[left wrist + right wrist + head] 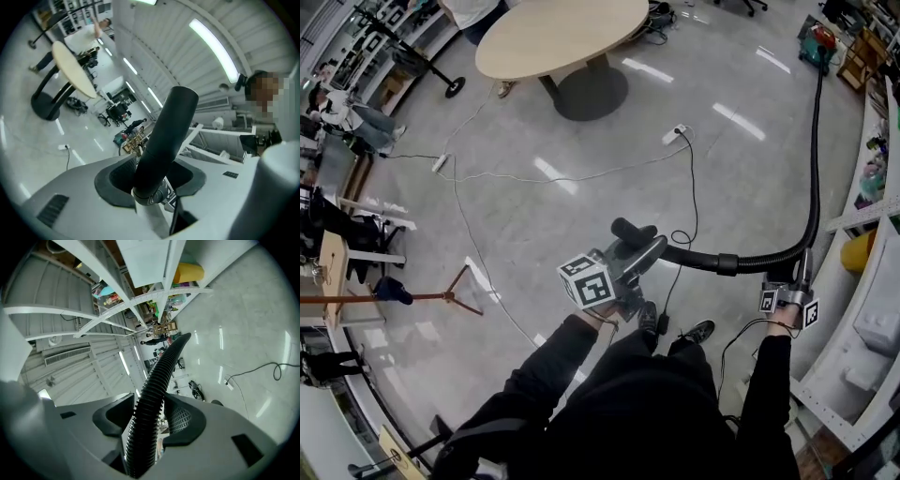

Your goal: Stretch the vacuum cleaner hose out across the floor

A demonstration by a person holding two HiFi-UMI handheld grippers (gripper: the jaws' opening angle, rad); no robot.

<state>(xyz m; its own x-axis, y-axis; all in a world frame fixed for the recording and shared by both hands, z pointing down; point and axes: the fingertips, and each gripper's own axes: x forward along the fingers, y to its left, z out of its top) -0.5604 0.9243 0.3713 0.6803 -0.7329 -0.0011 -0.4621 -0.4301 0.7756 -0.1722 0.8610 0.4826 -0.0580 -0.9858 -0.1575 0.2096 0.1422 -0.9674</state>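
Observation:
A black ribbed vacuum hose runs from the vacuum cleaner at the far right, down the right side, then bends left in the air in front of me. It ends in a smooth black tube. My left gripper is shut on that smooth tube, which rises between the dark pads of the left gripper. My right gripper holds the hose at the bend beside the shelving. In the right gripper view the ribbed hose sits clamped between the jaws of the right gripper.
A round wooden table stands at the back. Power strips and thin cables lie across the grey floor. White shelving lines the right side. A wooden stand and a seated person are at the left.

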